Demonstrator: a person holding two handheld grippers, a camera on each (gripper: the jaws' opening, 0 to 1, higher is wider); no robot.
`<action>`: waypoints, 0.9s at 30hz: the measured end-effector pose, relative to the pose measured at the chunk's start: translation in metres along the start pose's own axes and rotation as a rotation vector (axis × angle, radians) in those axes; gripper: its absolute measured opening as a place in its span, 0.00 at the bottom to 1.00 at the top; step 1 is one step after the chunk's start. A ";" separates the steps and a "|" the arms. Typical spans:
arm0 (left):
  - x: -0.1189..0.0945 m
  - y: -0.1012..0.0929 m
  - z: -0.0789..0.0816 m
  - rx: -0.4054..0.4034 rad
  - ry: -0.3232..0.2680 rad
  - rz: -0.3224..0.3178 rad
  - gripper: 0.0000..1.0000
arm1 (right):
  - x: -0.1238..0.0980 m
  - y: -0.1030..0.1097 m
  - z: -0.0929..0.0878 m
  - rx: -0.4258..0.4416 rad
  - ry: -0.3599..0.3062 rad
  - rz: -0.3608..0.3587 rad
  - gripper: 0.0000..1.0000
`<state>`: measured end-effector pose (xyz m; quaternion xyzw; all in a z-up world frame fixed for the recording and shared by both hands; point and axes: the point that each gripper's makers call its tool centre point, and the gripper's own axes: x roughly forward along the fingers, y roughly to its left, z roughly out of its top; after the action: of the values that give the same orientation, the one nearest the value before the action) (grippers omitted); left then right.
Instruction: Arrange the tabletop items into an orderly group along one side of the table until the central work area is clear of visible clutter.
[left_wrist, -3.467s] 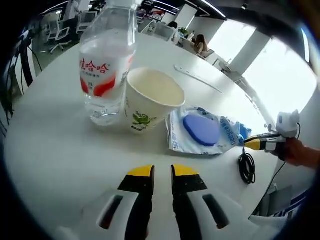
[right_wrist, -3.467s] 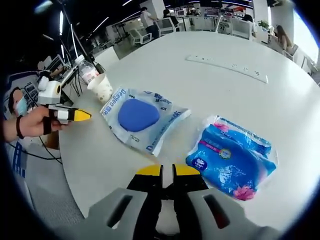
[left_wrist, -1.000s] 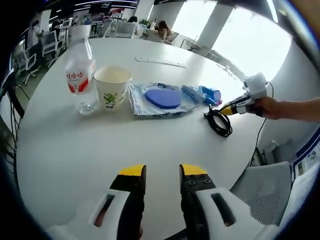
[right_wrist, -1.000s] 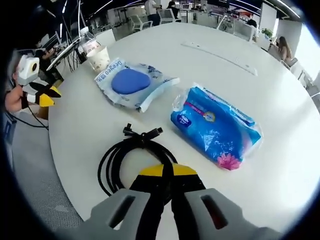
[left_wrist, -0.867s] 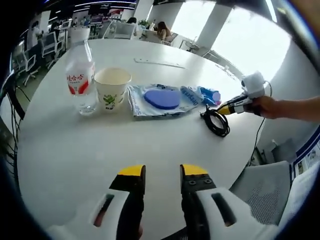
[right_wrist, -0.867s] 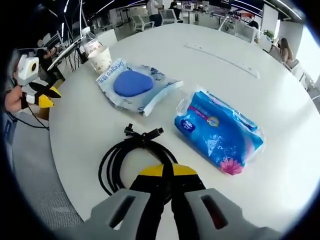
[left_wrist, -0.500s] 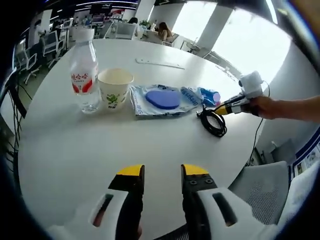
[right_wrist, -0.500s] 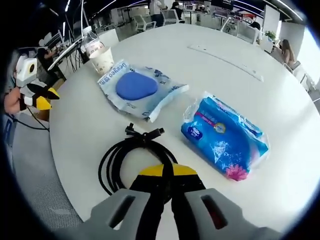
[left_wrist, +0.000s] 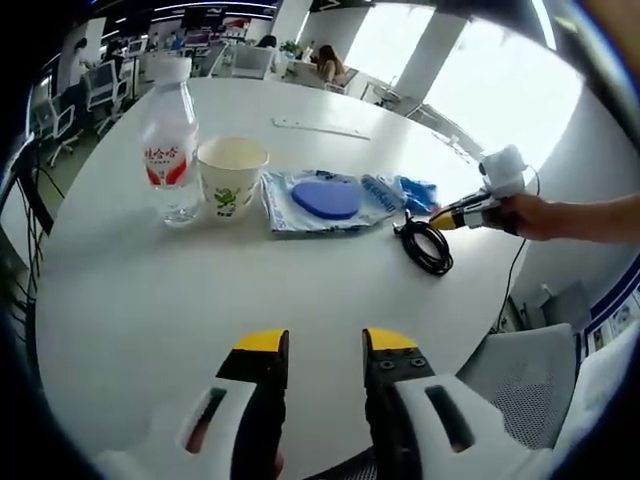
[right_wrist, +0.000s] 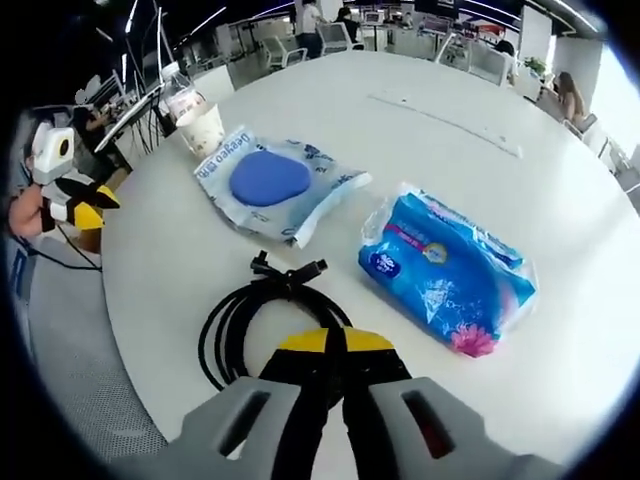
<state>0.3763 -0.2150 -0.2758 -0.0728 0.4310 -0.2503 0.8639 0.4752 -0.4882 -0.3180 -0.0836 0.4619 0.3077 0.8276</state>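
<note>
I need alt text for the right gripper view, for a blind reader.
The right tongs, shut on a coiled black cable, rest on a white round table. Beyond lie a blue tissue pack and a packaged blue sponge.

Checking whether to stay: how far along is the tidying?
Done: bottle, paper cup and blue pouch stand in a row. In hand: the right gripper is shut on the black cable. Left: the tissue pack lies apart.

Glossy plastic tissue pack (right_wrist: 448, 272), paper cup (left_wrist: 232, 176)
</note>
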 end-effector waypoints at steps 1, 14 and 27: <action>0.001 0.000 0.000 0.000 0.000 -0.001 0.28 | -0.001 -0.002 0.001 0.003 -0.010 -0.005 0.02; -0.002 -0.003 0.003 0.004 -0.005 -0.006 0.29 | -0.021 -0.031 -0.005 0.102 -0.074 -0.081 0.06; -0.009 0.003 0.007 0.001 -0.013 0.004 0.29 | -0.040 -0.073 -0.013 0.209 -0.105 -0.217 0.08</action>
<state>0.3785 -0.2089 -0.2664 -0.0734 0.4255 -0.2483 0.8671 0.4928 -0.5692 -0.3031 -0.0300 0.4359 0.1708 0.8831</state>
